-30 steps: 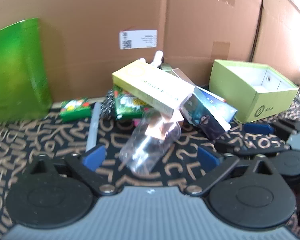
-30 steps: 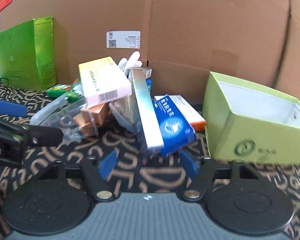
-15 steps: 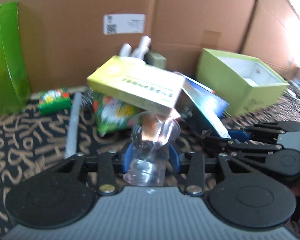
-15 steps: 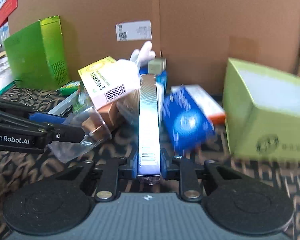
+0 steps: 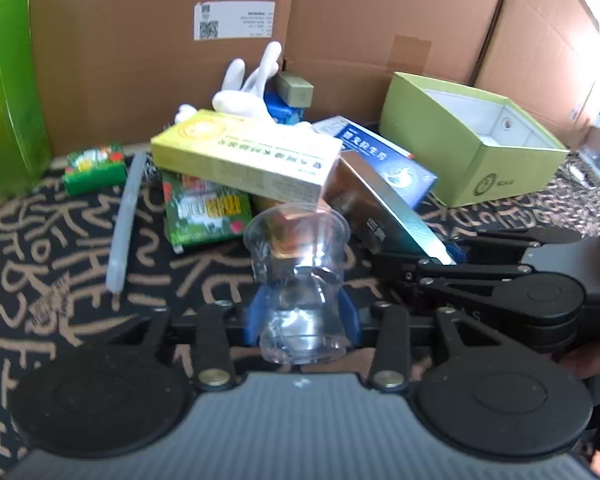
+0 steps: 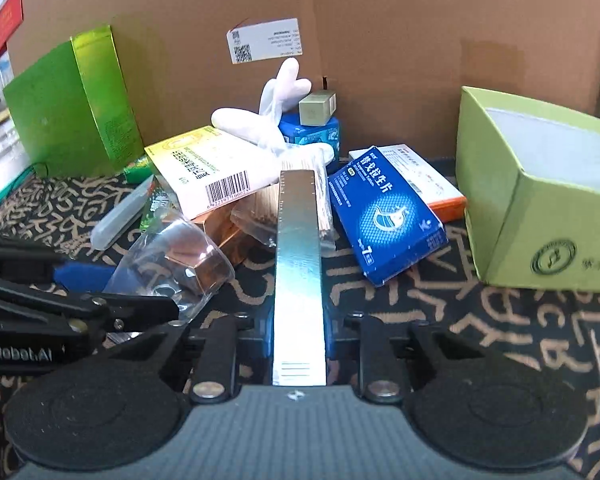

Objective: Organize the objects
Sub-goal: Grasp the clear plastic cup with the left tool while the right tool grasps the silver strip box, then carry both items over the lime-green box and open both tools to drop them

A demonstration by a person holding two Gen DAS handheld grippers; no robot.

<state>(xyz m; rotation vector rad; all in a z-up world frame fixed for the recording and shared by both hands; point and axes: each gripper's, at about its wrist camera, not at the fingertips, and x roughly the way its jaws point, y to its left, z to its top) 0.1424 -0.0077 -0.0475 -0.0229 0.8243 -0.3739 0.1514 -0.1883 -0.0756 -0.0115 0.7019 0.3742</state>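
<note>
A: Start at the left edge of the patterned cloth (image 5: pixel 52 248). What stands there?

B: A tall green box (image 5: pixel 8 88) against the cardboard wall (image 5: pixel 140 60), then a small green packet (image 5: pixel 94 168) and a pale translucent tube (image 5: pixel 124 220) lying on the cloth. The right wrist view adds something the left one lacks: a red and white item (image 6: pixel 0 12) at the far left, too cropped to identify.

A: And the heap in the middle?

B: A yellow carton (image 5: pixel 246 160) rests on top, over a green snack packet (image 5: pixel 206 212). Behind it a white glove (image 5: pixel 248 84) sticks up, with a small olive box (image 5: pixel 296 88) on a blue tub (image 6: pixel 312 136). The barcode on the yellow carton shows only from the right wrist.

A: The left gripper (image 5: pixel 302 312)?

B: Its blue fingers (image 5: pixel 256 312) are clenched on a clear plastic cup (image 5: pixel 300 268), gripped near its base, mouth pointing towards the heap. A copper-coloured box (image 6: pixel 216 236) shows through it.

A: The right gripper (image 6: pixel 298 344)?

B: Clamped on a long silver box (image 6: pixel 298 264), held edge-up along the fingers, its far end just at the heap. From the left wrist you see that box's brown side face, which the right wrist view hides.

A: Further right?

B: A blue medicine box (image 6: pixel 384 216) leans on a white and orange one (image 6: pixel 428 180). Near the right edge sits an open light-green box (image 6: pixel 540 216); only the left wrist view shows its white interior clearly.
</note>
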